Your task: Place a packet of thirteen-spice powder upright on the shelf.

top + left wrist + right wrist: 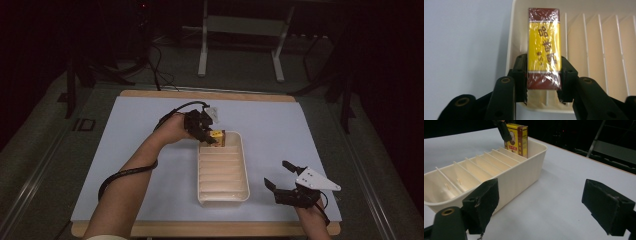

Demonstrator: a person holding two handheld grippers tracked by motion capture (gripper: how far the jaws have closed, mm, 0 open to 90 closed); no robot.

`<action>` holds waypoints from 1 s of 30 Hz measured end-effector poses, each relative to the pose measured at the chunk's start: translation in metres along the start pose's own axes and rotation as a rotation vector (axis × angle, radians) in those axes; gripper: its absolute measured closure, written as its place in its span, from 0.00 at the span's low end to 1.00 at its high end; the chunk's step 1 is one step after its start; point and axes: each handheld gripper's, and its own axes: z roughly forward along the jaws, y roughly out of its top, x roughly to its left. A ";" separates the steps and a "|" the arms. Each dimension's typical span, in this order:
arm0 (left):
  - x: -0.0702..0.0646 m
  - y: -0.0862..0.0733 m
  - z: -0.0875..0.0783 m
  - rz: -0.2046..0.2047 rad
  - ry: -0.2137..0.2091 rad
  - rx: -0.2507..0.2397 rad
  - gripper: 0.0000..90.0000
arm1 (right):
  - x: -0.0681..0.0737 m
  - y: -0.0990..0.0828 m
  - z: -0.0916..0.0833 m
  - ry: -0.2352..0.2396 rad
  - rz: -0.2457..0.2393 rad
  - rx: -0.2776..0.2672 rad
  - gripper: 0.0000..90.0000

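High view: left hand-held gripper, at centre frame, is holding a yellow-and-maroon box over the far end of the cream slotted tray on the bench; right hand-held gripper is idling at lower right, jaws spread and empty.

Left gripper view: both pads are clamping the wrapped box by its long sides, box standing in the end compartment at centre frame.

Right gripper view: box is standing upright at upper centre, beside a divider.

Risk: glossy wrap may be slipping; tilted release could jam the box on the divider.
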 end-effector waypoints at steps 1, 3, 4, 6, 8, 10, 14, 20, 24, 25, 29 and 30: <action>0.000 0.001 0.000 -0.002 0.001 -0.001 0.73 | 0.000 0.000 0.000 0.001 0.000 0.000 0.16; 0.000 0.003 -0.001 -0.003 -0.001 -0.004 0.73 | 0.000 0.000 0.000 0.001 0.000 -0.001 0.16; 0.001 0.003 -0.001 -0.008 0.000 -0.010 0.71 | 0.000 0.000 0.000 0.001 0.000 -0.001 0.16; 0.001 0.004 -0.003 -0.013 0.000 -0.022 0.70 | 0.000 0.000 0.000 0.003 0.000 -0.002 0.16; 0.002 0.004 -0.007 -0.019 0.006 -0.030 0.70 | -0.001 0.000 0.000 0.004 0.001 -0.001 0.16; 0.001 0.004 -0.011 -0.025 0.007 -0.036 0.68 | -0.001 0.000 0.000 0.004 0.001 -0.001 0.16; -0.001 0.004 -0.021 -0.030 0.011 -0.039 0.69 | 0.000 0.000 0.000 0.002 0.002 0.000 0.16; -0.006 0.003 -0.038 -0.034 0.023 -0.036 0.69 | 0.000 0.000 0.000 0.001 -0.003 0.001 0.16; -0.010 0.000 -0.048 -0.045 0.026 -0.035 0.69 | 0.000 0.000 0.000 0.000 -0.004 0.001 0.16; -0.010 -0.001 -0.050 -0.048 0.028 -0.037 0.69 | 0.000 0.000 0.000 0.001 -0.004 0.001 0.16; -0.012 -0.006 -0.059 -0.066 0.030 -0.051 0.69 | 0.000 0.000 0.000 0.000 -0.001 0.005 0.16; -0.013 -0.008 -0.061 -0.072 0.029 -0.056 0.69 | 0.001 0.000 0.000 -0.001 0.000 0.005 0.16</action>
